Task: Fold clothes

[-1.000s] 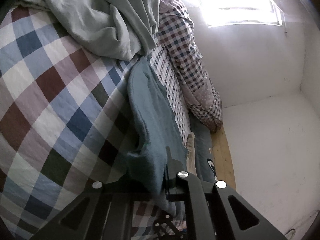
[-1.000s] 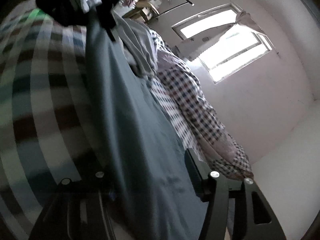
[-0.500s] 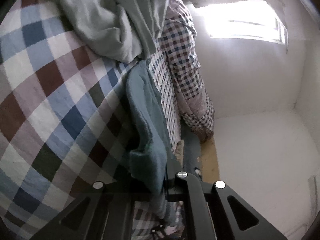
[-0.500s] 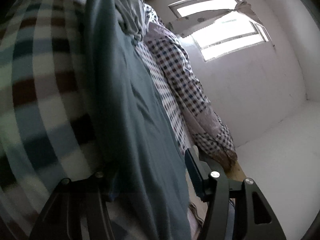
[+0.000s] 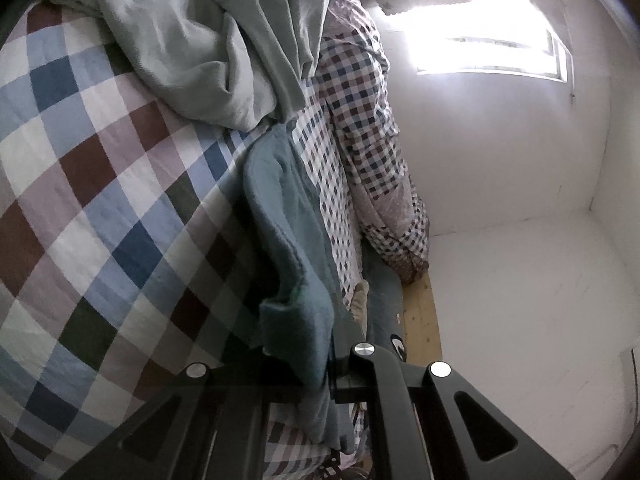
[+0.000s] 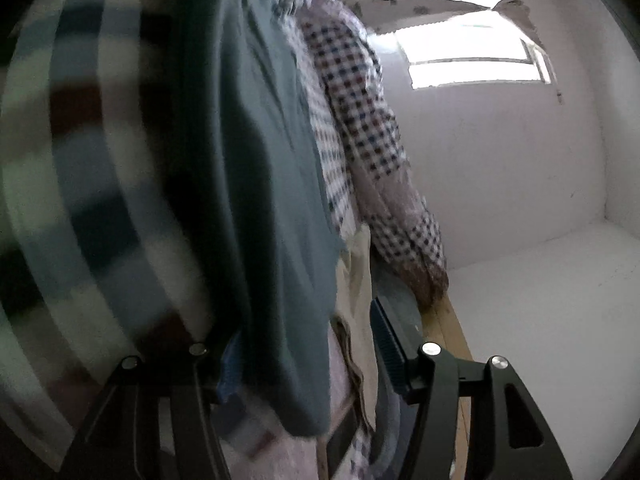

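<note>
Checked bed (image 5: 100, 208), teal garment (image 5: 288, 240), pale heap (image 5: 192, 48)

White plastered walls (image 5: 500, 160), marked with small specks. Bright window (image 5: 488, 52) high on far wall, overexposed, ragged curtain edge (image 5: 384, 4) beside it. Bed covered with large-check sheet (image 5: 80, 200) in blue, brown and white. Small-check quilt (image 5: 360, 120) bunched along wall side. Pale wooden bed frame (image 5: 420, 312) visible at edge.

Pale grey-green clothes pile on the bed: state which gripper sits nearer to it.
Left. The left gripper, shut on the teal garment, has the pale pile just ahead; from the right gripper it shows only far up the bed.
</note>
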Demonstrator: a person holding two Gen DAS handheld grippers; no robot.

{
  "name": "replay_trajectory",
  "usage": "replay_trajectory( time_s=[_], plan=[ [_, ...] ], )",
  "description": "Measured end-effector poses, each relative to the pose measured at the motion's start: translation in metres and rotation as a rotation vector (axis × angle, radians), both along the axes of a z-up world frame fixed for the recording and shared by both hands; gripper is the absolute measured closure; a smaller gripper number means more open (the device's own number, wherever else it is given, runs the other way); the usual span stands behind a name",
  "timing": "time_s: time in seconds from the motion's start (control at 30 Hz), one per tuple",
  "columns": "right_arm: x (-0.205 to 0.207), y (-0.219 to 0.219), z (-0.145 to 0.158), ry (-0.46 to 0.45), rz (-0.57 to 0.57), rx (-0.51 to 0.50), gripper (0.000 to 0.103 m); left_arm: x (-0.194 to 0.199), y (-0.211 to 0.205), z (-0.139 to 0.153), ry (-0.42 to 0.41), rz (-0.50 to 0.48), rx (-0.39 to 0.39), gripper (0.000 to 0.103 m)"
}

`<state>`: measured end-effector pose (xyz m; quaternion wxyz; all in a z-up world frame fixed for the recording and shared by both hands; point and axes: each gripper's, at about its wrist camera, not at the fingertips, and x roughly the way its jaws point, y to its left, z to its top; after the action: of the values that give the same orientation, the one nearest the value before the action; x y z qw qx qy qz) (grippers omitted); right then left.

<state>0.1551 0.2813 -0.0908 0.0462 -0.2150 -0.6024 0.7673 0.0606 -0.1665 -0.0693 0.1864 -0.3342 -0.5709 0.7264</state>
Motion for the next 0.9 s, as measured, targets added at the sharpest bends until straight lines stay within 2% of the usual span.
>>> replay_trajectory(
  time_s=[0.1,0.27,0.47,0.73,0.8,0.9],
  plan=[
    [0.000,0.013,-0.003,-0.003,-0.027,0.021,0.042,-0.005,0.002,0.002,-0.002,-0.001,-0.002,0.098],
    [0.000,0.010,-0.013,0.022,0.016,0.091,0.041,-0.004,0.004,0.004,-0.006,-0.001,-0.017,0.098],
    [0.003,0.015,-0.013,0.041,0.045,0.129,0.041,0.000,0.005,0.005,-0.010,-0.001,-0.030,0.098],
    [-0.010,0.025,0.017,0.148,-0.040,0.012,0.041,0.004,0.002,0.005,-0.025,0.003,-0.026,0.098],
    [-0.011,0.024,0.016,0.143,-0.045,0.021,0.040,0.005,0.001,0.004,-0.027,0.002,-0.025,0.098],
    [-0.012,0.018,0.004,0.081,-0.024,0.076,0.040,0.008,0.000,0.003,-0.030,-0.001,-0.027,0.098]
  ],
)
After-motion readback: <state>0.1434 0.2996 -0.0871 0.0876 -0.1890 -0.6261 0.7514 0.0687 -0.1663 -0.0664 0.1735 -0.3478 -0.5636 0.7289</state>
